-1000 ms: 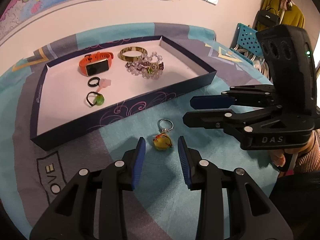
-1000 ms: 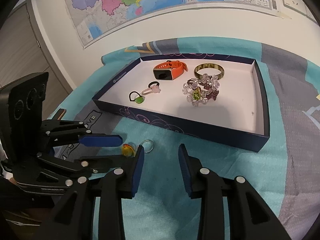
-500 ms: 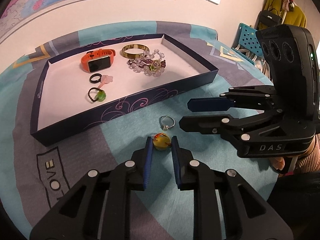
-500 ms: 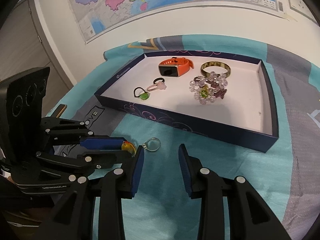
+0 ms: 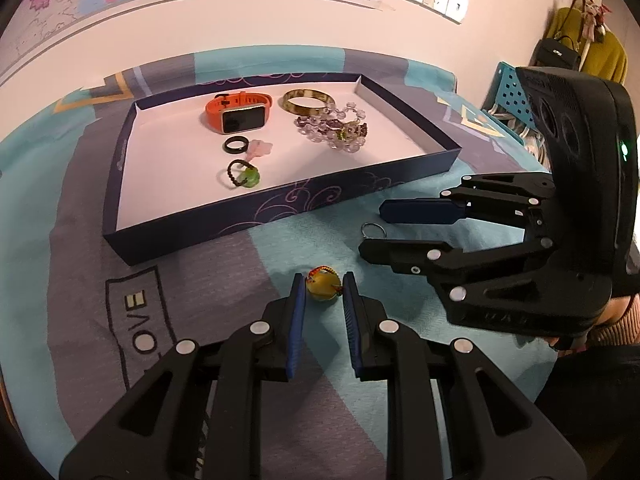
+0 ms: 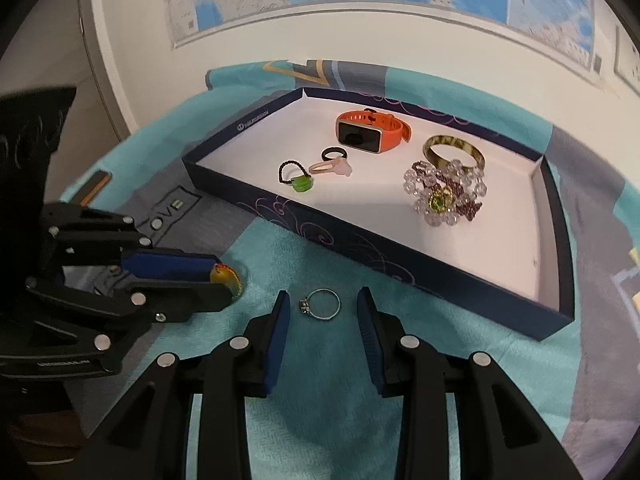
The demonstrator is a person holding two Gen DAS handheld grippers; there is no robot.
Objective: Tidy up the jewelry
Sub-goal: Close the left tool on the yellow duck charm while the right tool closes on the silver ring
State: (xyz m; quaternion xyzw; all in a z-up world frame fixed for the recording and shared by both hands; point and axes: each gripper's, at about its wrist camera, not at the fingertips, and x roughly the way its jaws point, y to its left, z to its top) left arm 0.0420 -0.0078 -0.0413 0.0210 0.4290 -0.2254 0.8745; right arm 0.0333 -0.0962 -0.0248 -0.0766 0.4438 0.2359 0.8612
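My left gripper [image 5: 323,285] is shut on a small yellow bead charm [image 5: 323,286], held at the fingertips above the cloth; the charm also shows in the right wrist view [image 6: 226,278]. A silver ring [image 6: 320,305] lies on the teal cloth between the open fingers of my right gripper [image 6: 322,305]; the ring also shows in the left wrist view [image 5: 374,231]. The dark blue tray [image 5: 280,218] holds an orange smartwatch [image 5: 239,114], a gold bangle [image 5: 307,101], a bead cluster [image 5: 336,130], a black ring [image 5: 235,145] and a green-bead ring [image 5: 242,174].
The table carries a teal and grey patterned cloth [image 5: 224,300]. A wall with a map and sockets stands behind the tray. A blue pegboard and hanging clothes [image 5: 584,48] are at the far right.
My left gripper closed on the yellow charm and drew it back to the left. My right gripper moved forward so the silver ring lies between its open fingers.
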